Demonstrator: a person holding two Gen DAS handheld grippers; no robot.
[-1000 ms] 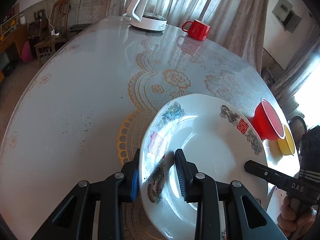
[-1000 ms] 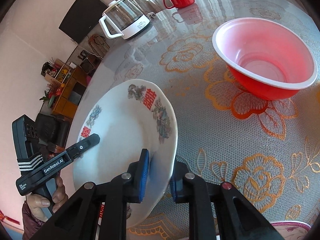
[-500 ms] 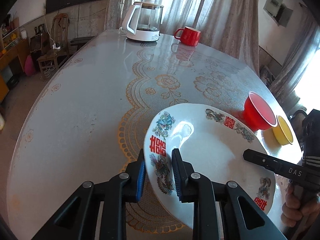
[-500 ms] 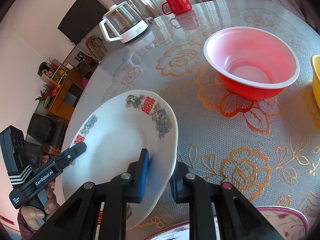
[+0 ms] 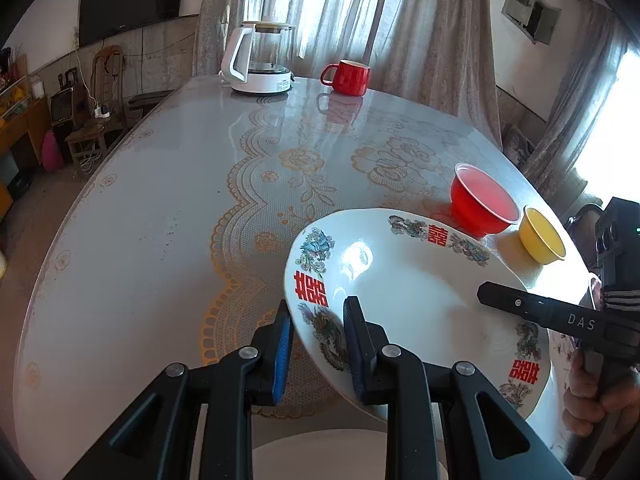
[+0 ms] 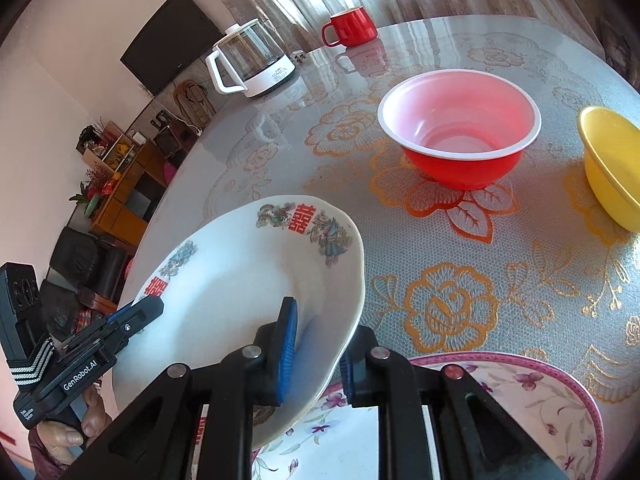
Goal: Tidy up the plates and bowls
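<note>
Plate (image 5: 404,288) raised further off table (image 5: 160,200) than 1 s ago, left gripper (image 5: 316,340) and right gripper (image 6: 316,344) each pinching opposite rims. Pink-rimmed plate (image 6: 532,384) now below: likely stacking target.

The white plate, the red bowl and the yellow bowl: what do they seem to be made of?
White plate: probably glazed ceramic or porcelain; glossy, with a sharp window glint and printed red and floral motifs.
Red bowl: likely thin plastic; light glows pink through its wall, and the rim is white.
Yellow bowl: probably plastic; plain, dull, even colour, though melamine is possible.
</note>
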